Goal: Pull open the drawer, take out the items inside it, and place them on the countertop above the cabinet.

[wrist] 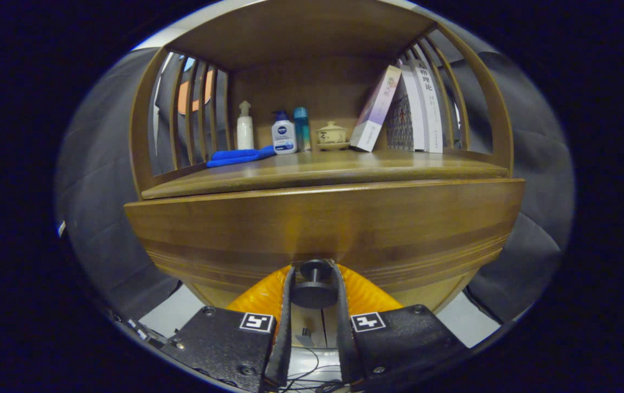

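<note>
Fingers (288, 305) of the handheld 2-finger gripper (313, 273) are clamped on the small dark round drawer knob (314, 284), 1 pad pressing each side, knob sitting right between the tips. Black finger bases carry square black-and-white markers, orange ribbed parts show behind them.

Knob is fixed to the wide brown wooden drawer front (323, 224), which spans 9 to 3 o'clock just beyond the fingers. Cannot tell how far the drawer is out; its inside is hidden, no contents visible.

Wooden countertop (317, 169) of the cabinet lies at 12 o'clock above the drawer front, under a shelf roof with slatted wooden sides.

On the countertop, from 10 toward 2 o'clock:
- folded blue cloth (238, 156), lying flat near the left slats
- white pump bottle (245, 126), upright behind the cloth
- white bottle with blue cap and blue label (283, 132), upright, touching the cloth's end
- slim teal-capped bottle (302, 128), just beside it
- cream lidded ceramic cup on a saucer (332, 135), near 12
- pale purple-white box (376, 109), tilted, leaning on the books
- row of upright white books (421, 106), against the right slats
</note>
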The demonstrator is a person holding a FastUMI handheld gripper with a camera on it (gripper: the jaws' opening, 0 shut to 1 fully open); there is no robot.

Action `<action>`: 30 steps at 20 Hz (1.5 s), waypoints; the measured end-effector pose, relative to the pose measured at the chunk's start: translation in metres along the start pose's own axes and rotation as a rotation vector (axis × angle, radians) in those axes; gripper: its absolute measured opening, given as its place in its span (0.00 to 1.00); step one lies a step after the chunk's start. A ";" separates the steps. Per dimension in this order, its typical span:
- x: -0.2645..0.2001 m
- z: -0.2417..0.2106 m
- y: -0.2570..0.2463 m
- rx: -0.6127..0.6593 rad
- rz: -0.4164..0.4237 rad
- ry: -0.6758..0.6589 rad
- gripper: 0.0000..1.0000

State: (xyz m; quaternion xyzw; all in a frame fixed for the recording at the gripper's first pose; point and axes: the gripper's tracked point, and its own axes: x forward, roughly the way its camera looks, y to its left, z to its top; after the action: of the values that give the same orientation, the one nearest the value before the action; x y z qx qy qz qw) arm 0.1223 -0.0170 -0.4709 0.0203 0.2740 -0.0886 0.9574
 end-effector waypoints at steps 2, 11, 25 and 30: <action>-0.011 -0.005 0.000 -0.009 0.002 0.003 0.39; -0.068 -0.031 0.001 -0.040 0.040 0.018 0.39; -0.144 -0.073 -0.002 -0.074 0.090 0.069 0.38; -0.158 -0.075 -0.002 -0.067 0.113 0.160 0.43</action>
State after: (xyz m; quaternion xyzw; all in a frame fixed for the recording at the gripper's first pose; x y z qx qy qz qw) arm -0.0495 0.0125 -0.4512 0.0109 0.3508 -0.0233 0.9361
